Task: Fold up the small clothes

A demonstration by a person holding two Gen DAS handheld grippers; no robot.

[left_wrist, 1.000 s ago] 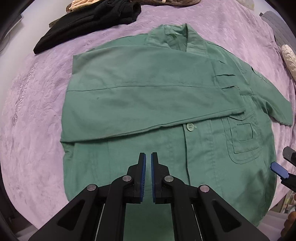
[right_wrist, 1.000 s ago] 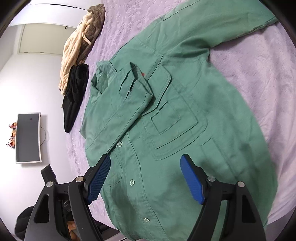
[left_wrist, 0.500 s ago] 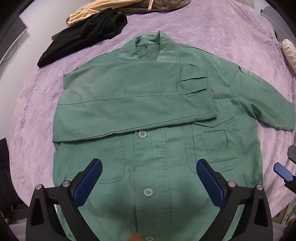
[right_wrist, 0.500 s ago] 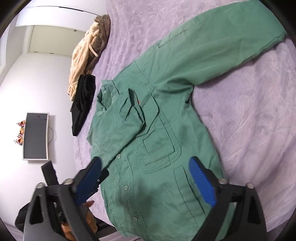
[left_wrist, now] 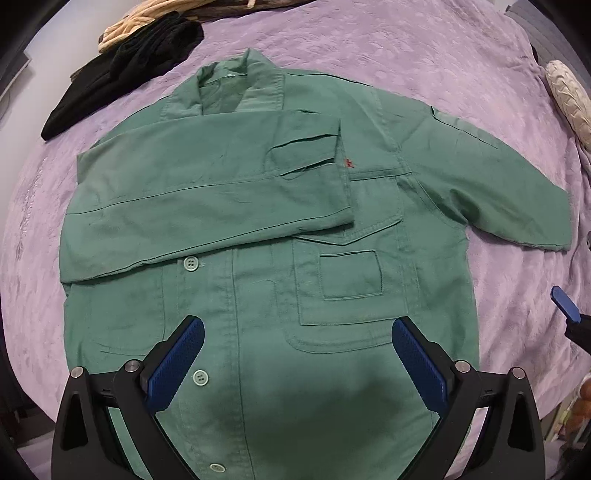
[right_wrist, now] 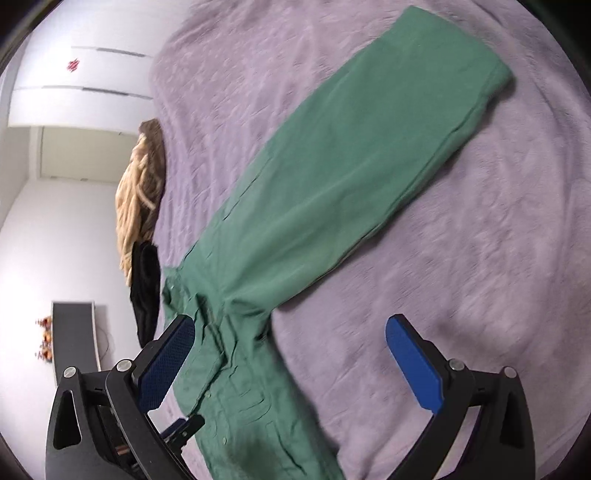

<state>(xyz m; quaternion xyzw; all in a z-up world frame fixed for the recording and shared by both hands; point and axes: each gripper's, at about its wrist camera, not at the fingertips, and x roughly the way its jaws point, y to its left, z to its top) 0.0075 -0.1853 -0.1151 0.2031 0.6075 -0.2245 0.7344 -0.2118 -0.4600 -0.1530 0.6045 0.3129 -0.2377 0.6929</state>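
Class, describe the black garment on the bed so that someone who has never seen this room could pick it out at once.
Start at the purple bedspread and find the green shirt spread across it. Beyond the shirt's collar, near the bed's edge, clothes lie in a heap. The black garment is the nearest piece of that heap, crumpled against a beige garment, and the only black cloth there.

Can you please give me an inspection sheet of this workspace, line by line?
Surface: purple bedspread, textured.
Job's things: green jacket lying flat, front up; one sleeve folded across the chest, other sleeve stretched out on the bedspread.
Clutter: black garment and beige garment beyond the collar; a cream object at the edge.
Grippers: left gripper open above the jacket's front; right gripper open, holding nothing.
Cables: nothing seen.
Surroundings: white walls, dark wall panel.
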